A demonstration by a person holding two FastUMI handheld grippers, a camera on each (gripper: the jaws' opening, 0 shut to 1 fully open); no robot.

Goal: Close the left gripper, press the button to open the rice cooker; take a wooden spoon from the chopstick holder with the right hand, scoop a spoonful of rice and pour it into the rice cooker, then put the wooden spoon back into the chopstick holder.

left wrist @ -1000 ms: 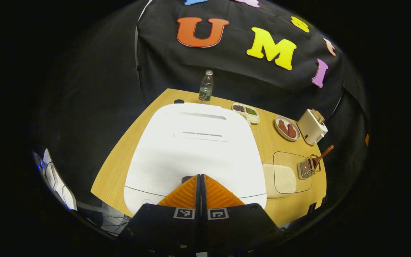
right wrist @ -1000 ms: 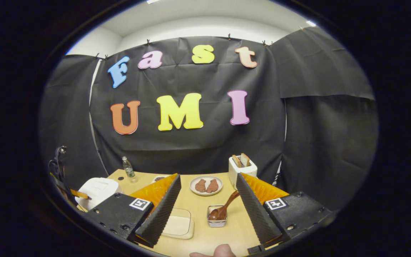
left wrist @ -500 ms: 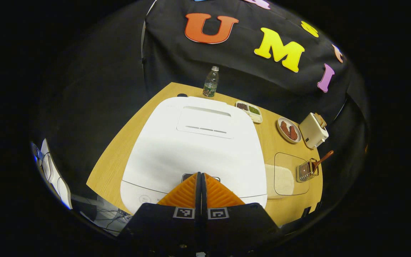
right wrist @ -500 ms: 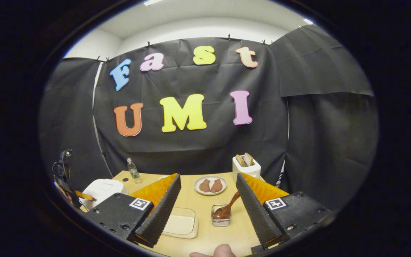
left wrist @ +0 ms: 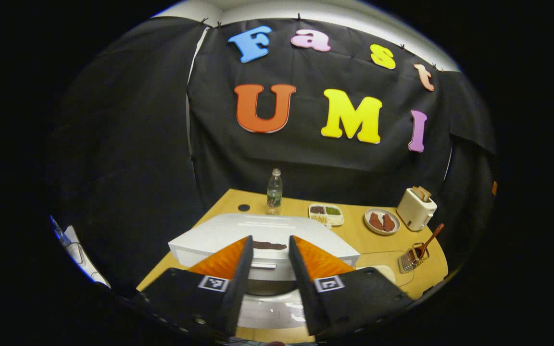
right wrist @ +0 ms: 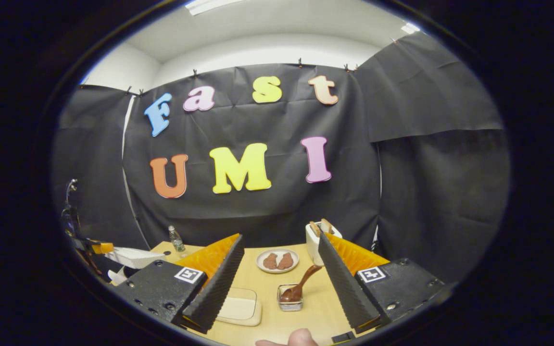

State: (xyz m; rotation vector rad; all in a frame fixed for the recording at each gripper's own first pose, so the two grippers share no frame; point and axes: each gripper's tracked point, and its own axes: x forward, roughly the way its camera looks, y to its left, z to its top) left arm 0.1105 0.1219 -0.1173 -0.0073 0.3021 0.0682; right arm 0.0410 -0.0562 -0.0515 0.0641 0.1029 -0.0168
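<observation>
**Cooker lid up, spoon not yet taken**

- Rice cooker [left wrist: 262,240]: lower centre of the left gripper view, lid raised, so the button step looks done.
- Left gripper [left wrist: 268,247]: fingers apart, empty, before the gap under the lid.
- Right gripper [right wrist: 279,269]: fingers wide, empty, apparently lined up for pickup.
- Rice tray [right wrist: 238,307]: lower centre.
- Chopstick holder [right wrist: 290,298]: right gripper view shows it nearer, between the fingers.
- Wooden spoon [right wrist: 303,283]: leaning in the holder.

water bottle [left wrist: 274,191] | toaster [left wrist: 416,208] | plate of meat [left wrist: 381,221] | divided dish [left wrist: 326,214]
</observation>
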